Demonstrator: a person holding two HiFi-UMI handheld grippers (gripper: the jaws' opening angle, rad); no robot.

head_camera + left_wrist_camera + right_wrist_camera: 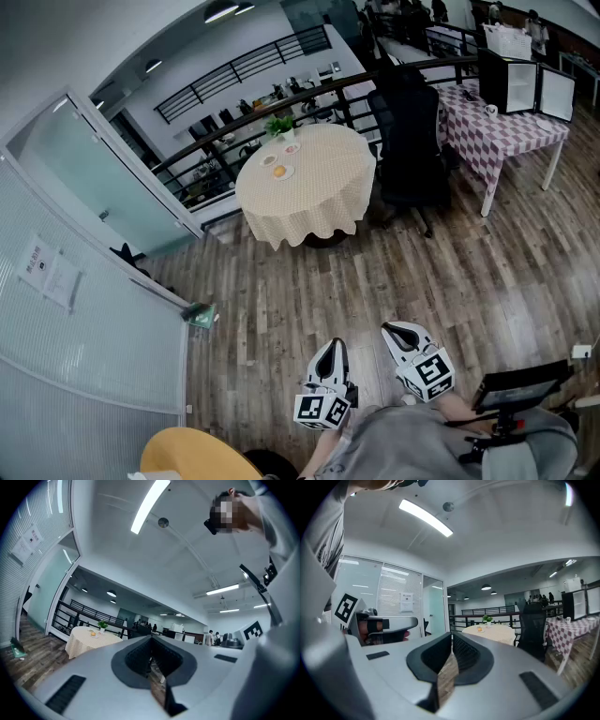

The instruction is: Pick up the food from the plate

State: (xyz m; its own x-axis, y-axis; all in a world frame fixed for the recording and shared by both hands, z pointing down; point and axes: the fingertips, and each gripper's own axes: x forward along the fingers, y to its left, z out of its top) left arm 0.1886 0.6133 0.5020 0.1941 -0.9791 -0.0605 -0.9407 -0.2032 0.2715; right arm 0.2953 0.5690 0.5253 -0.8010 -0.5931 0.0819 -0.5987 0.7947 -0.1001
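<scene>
the orange food [279, 172] sits on its plate [288, 175] on the round tabletop [321, 167], well apart from you, ahead and slightly left; your left gripper [332, 349] is marginally nearer than your right gripper [397, 331], both jaws closed and empty

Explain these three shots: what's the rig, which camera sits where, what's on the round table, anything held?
There is no robot. A person holds a two-jaw gripper in each hand. The head view looks down from the person's head onto the left gripper and right gripper above a wood floor. The other two views come from a camera riding on each gripper, looking along its jaws. Both pairs of jaws are together and hold nothing. Across the floor, the round table carries small plates, one with orange food, and a potted plant.
</scene>
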